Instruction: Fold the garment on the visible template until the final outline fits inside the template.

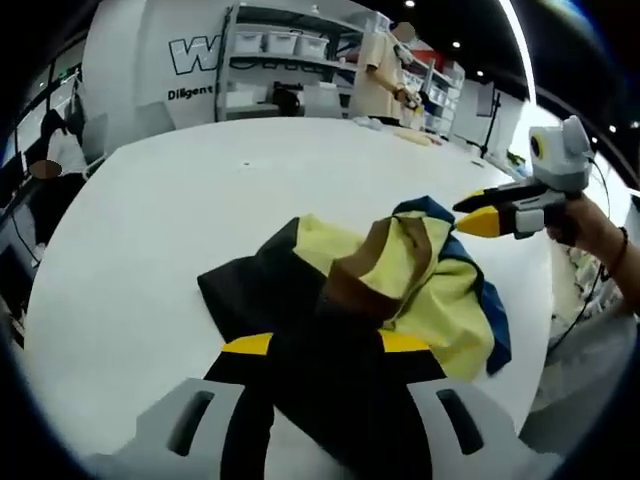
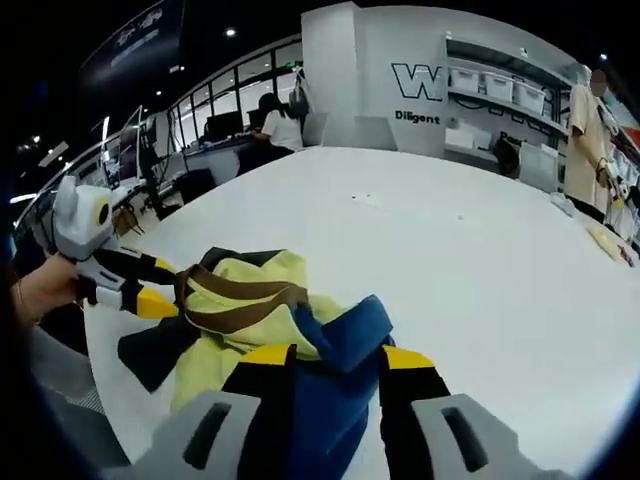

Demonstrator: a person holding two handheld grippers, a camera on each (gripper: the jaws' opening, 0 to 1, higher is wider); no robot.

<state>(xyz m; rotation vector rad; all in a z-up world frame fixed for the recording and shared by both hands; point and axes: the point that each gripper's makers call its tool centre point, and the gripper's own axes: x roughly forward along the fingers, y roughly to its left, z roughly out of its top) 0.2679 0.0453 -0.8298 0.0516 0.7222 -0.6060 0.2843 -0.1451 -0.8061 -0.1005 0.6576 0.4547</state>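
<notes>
A crumpled garment (image 1: 420, 290) in black, pale yellow, brown and blue lies bunched on the white table (image 1: 200, 200). My left gripper (image 1: 326, 343) stands open over its black part, with black cloth lying between the jaws. My right gripper (image 1: 475, 212) comes in from the right at the blue edge. In the right gripper view the garment (image 2: 250, 290) shows its brown band and blue part. There my right gripper (image 2: 338, 355) is open with blue cloth between the jaws. The left gripper (image 2: 150, 285) is at the brown band on the left.
A hand (image 1: 590, 225) holds the right gripper past the table's edge. Shelves with bins (image 1: 290, 60) and a standing person (image 1: 380, 70) are beyond the far side. Another person sits at desks (image 2: 275, 125). Small items (image 2: 610, 240) lie far off on the table.
</notes>
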